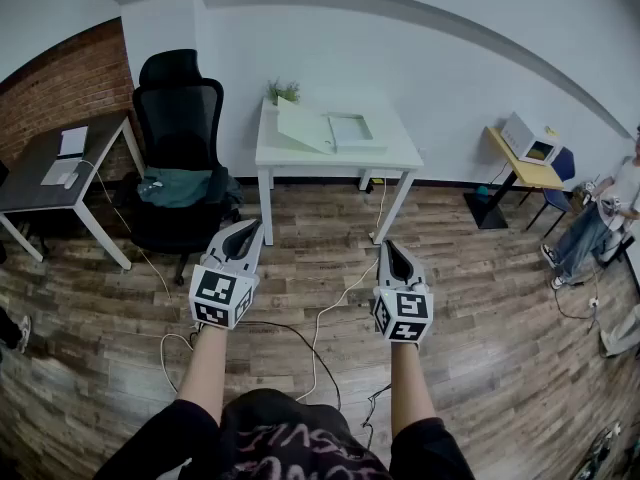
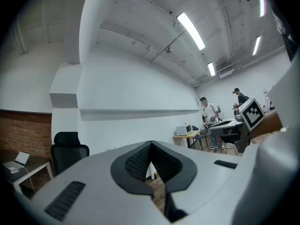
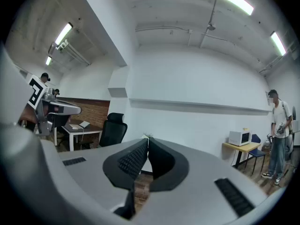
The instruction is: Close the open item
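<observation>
Both grippers hang over the wooden floor (image 1: 480, 298), well apart from the white table (image 1: 300, 154) ahead. The open box (image 1: 349, 128) lies on that table with its lid tilted up on the left side, a small plant (image 1: 284, 92) behind it and a black chair (image 1: 180, 118) just beside the table's left end. The left gripper (image 1: 250, 230) (image 2: 151, 145) and the right gripper (image 1: 392, 248) (image 3: 147, 138) each have their jaws clenched tip to tip, with nothing gripped between them.
</observation>
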`<state>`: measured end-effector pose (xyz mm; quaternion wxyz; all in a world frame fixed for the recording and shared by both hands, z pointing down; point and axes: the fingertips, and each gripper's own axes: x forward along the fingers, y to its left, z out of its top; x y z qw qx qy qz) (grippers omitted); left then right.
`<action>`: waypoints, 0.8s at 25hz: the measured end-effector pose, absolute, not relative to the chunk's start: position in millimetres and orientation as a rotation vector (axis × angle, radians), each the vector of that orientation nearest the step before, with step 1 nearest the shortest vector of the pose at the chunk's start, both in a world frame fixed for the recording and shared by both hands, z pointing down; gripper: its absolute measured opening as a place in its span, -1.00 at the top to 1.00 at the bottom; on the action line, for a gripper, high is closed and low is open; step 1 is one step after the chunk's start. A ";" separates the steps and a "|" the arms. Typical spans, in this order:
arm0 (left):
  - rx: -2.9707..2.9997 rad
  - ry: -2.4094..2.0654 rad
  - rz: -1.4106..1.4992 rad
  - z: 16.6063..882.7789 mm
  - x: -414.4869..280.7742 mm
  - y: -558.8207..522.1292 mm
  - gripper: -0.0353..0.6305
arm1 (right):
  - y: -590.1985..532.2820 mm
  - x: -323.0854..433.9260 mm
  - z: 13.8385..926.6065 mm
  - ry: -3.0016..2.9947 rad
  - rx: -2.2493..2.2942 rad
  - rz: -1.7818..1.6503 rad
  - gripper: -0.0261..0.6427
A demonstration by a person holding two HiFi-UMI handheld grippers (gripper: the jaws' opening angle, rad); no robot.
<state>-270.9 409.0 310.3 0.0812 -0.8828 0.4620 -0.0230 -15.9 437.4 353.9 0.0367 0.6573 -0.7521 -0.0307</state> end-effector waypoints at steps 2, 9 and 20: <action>-2.642 1.375 -0.072 310.7 -273.5 410.5 0.86 | 439.9 -18.6 354.7 -2.306 2.025 -0.091 0.85; -2.647 1.370 -0.070 311.7 -280.8 409.3 0.86 | 440.2 -26.3 354.0 -2.295 2.029 -0.095 0.85; -2.708 1.322 -0.088 327.4 -301.1 402.0 0.86 | 443.0 -50.2 361.6 -2.254 2.027 -0.096 0.84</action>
